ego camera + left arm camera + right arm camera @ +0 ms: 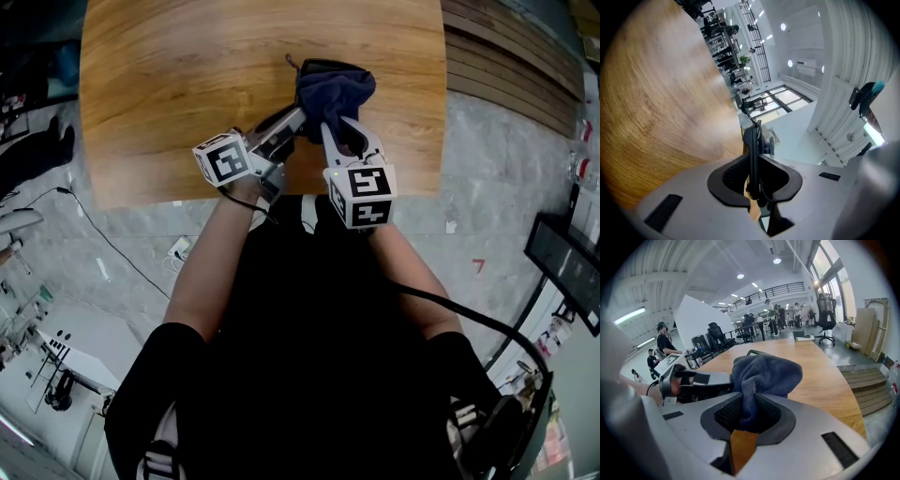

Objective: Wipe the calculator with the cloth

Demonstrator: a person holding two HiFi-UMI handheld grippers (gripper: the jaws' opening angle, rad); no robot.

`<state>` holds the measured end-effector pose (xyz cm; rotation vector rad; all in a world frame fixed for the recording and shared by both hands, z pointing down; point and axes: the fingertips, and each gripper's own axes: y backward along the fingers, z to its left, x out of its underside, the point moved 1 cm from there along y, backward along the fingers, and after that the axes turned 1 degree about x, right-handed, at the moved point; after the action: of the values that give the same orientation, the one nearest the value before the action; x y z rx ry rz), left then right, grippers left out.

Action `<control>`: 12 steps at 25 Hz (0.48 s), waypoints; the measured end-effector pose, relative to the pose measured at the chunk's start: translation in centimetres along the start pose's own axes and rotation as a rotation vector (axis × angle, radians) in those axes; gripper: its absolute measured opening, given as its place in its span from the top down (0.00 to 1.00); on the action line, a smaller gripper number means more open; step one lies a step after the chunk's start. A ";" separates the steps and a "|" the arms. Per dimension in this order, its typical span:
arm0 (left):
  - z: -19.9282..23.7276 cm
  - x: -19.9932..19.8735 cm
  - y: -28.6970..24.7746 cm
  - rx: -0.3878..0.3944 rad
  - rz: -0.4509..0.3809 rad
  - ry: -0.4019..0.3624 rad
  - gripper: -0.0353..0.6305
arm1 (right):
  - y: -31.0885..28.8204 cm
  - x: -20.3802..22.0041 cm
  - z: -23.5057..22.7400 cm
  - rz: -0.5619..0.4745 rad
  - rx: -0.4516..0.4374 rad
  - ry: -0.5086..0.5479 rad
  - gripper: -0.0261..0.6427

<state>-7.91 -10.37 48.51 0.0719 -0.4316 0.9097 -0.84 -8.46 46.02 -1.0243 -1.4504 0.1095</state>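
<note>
A thin black calculator stands on edge between the jaws of my left gripper, which is shut on it. A dark blue cloth is bunched in my right gripper, which is shut on the cloth. In the head view the cloth drapes over the calculator's far end and hides most of it. My left gripper reaches in from the left and my right gripper sits right beside it. Both are held above the wooden table. A corner of the calculator peeks out behind the cloth.
The table's near edge lies just below the grippers. Grey floor with a cable lies to the left, and wooden steps to the right. A black cord trails from the right gripper.
</note>
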 end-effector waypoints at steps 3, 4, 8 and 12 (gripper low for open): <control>0.0 -0.6 0.3 -0.010 -0.017 0.007 0.84 | 0.7 1.5 1.9 0.027 -0.043 0.010 0.86; 0.0 -0.6 0.4 -0.009 -0.015 0.003 0.84 | 0.9 1.8 2.1 0.032 -0.049 0.011 0.85; -0.7 -0.2 0.2 0.003 0.019 -0.017 0.84 | 0.4 0.8 0.8 0.012 -0.020 -0.003 0.86; -2.1 0.7 0.1 0.026 0.051 -0.021 0.84 | 0.1 -2.1 -2.5 -0.048 0.056 -0.022 0.86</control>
<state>-6.93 -9.30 46.80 0.0950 -0.4429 0.9655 0.95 -10.93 44.90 -0.9454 -1.4830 0.1264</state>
